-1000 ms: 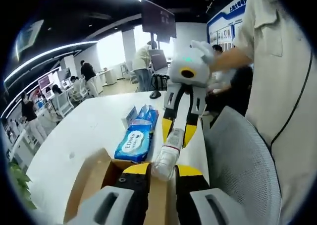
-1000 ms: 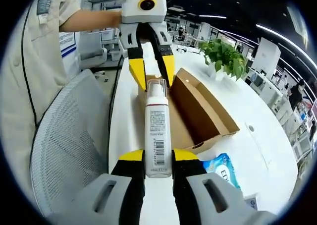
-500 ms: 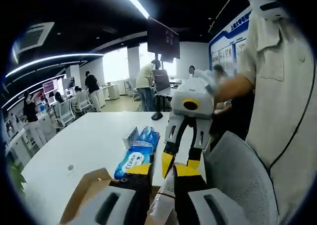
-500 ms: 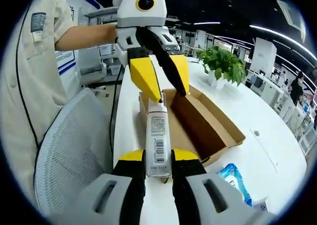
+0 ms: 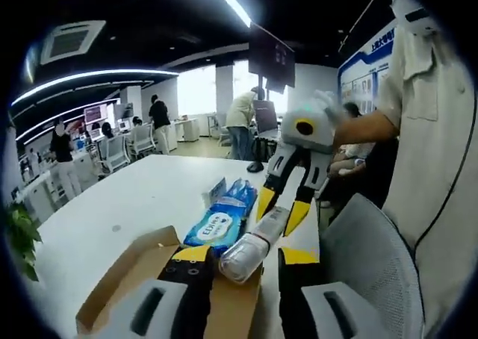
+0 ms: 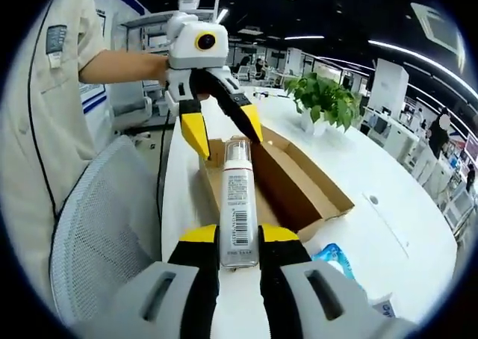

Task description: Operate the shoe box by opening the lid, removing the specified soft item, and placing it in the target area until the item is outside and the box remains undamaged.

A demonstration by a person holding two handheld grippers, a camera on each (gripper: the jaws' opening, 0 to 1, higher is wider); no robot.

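My right gripper [image 6: 239, 243] is shut on a white pump bottle [image 6: 238, 201] with a barcode label, held level above the table. Across from it, my left gripper [image 6: 222, 128] stands open, one yellow jaw to each side of the bottle's clear cap and apart from it. In the left gripper view the cap end of the bottle [image 5: 252, 246] reaches between the jaws of the left gripper [image 5: 246, 255], and the right gripper [image 5: 281, 210] holds the far end. The open cardboard shoe box [image 6: 302, 181] lies below, with its inside bare where it shows. A blue wipes pack [image 5: 222, 221] lies on the table beside the box.
A grey mesh chair [image 6: 97, 234] stands at the white table's [image 6: 403, 204] near edge, with the person in a beige shirt [image 5: 433, 152] behind it. A potted plant [image 6: 326, 96] sits at the table's far side. People and desks fill the room beyond.
The left gripper's jaws were close around the bottle's pump top; they have spread wide and drawn back a little. The right gripper still holds the bottle.
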